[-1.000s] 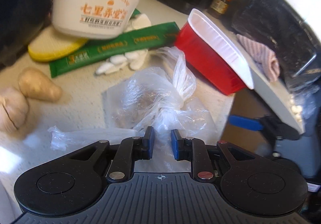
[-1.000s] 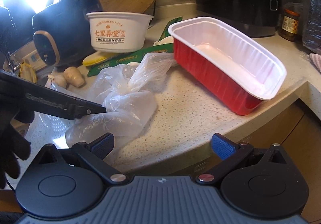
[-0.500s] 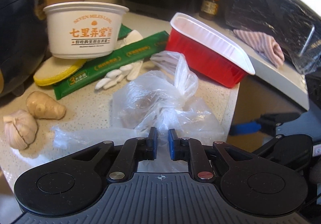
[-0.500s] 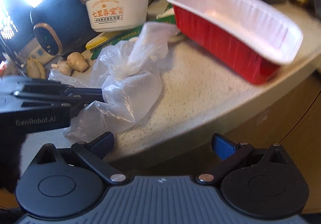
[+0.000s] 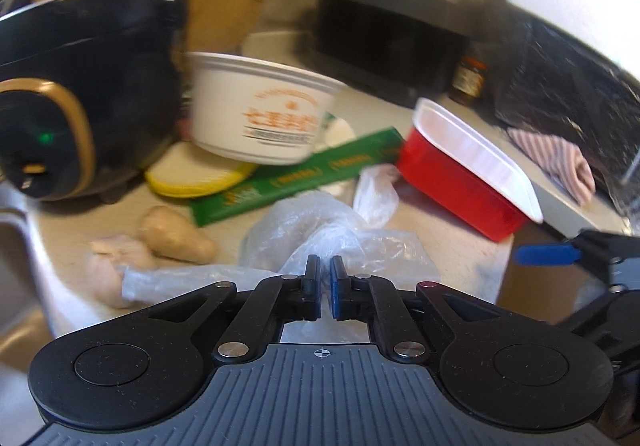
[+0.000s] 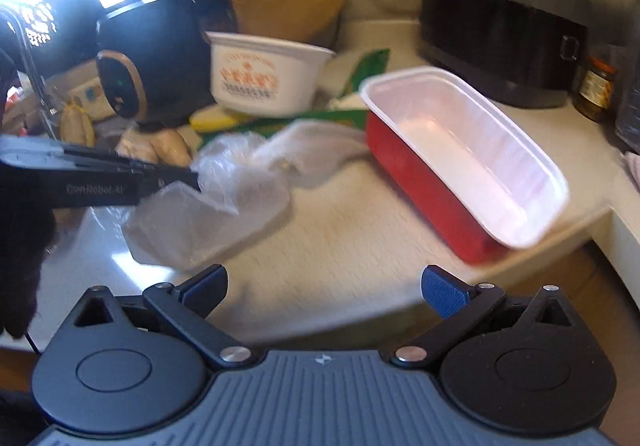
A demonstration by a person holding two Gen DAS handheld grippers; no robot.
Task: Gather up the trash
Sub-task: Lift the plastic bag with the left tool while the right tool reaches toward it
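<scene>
A crumpled clear plastic bag (image 5: 320, 234) lies on the speckled counter, also in the right wrist view (image 6: 224, 198). My left gripper (image 5: 325, 278) is shut on the bag's near edge; it shows from the side in the right wrist view (image 6: 188, 176). My right gripper (image 6: 324, 286) is open and empty, low at the counter's front edge. A red tray with white inside (image 6: 460, 166) (image 5: 464, 170), a white printed bowl (image 5: 260, 114) (image 6: 264, 78) and a green wrapper (image 5: 296, 178) lie behind the bag.
A black cooker (image 5: 76, 94) stands at the left, a dark appliance (image 6: 504, 30) and a jar (image 6: 596, 86) at the back right. Ginger (image 5: 176, 238) and garlic (image 5: 108, 270) lie left of the bag. A yellow sponge (image 5: 196, 178) sits under the bowl. A striped cloth (image 5: 556, 158) is at the right.
My left jaws have closed tighter on the bag and pulled it back toward the counter's edge. My right gripper has stayed open and swung a little.
</scene>
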